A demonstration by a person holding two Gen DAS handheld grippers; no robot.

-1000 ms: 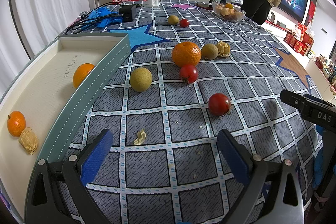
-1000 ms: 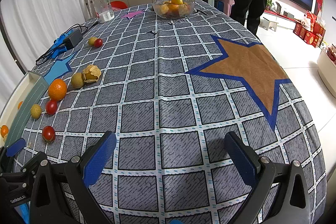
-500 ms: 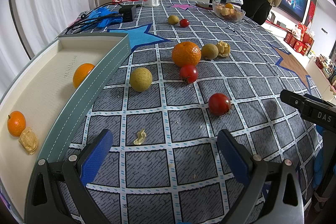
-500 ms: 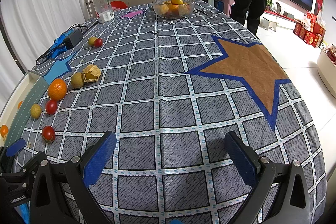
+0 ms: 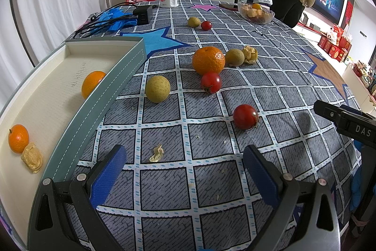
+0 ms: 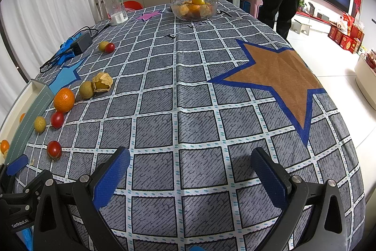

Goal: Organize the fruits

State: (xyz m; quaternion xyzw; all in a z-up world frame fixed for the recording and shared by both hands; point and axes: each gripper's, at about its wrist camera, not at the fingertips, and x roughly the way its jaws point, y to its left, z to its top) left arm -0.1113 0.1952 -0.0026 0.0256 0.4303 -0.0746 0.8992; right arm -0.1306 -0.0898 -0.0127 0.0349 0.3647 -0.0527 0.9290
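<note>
Left wrist view: our left claw (image 5: 184, 171) and right claw (image 6: 190, 171) hung spread, empty; three fruits lay in the tray (image 5: 98, 98), while tomatoes (image 5: 245, 116) and others remained on the surface (image 5: 270, 77).

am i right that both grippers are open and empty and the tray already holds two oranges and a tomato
Not quite. The left gripper and right gripper are open and empty, but the left wrist view shows the tray holding two oranges and a papery husked fruit, no tomato.

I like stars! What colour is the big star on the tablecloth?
Brown with a blue edge: the big star shows best in the right wrist view.
</note>
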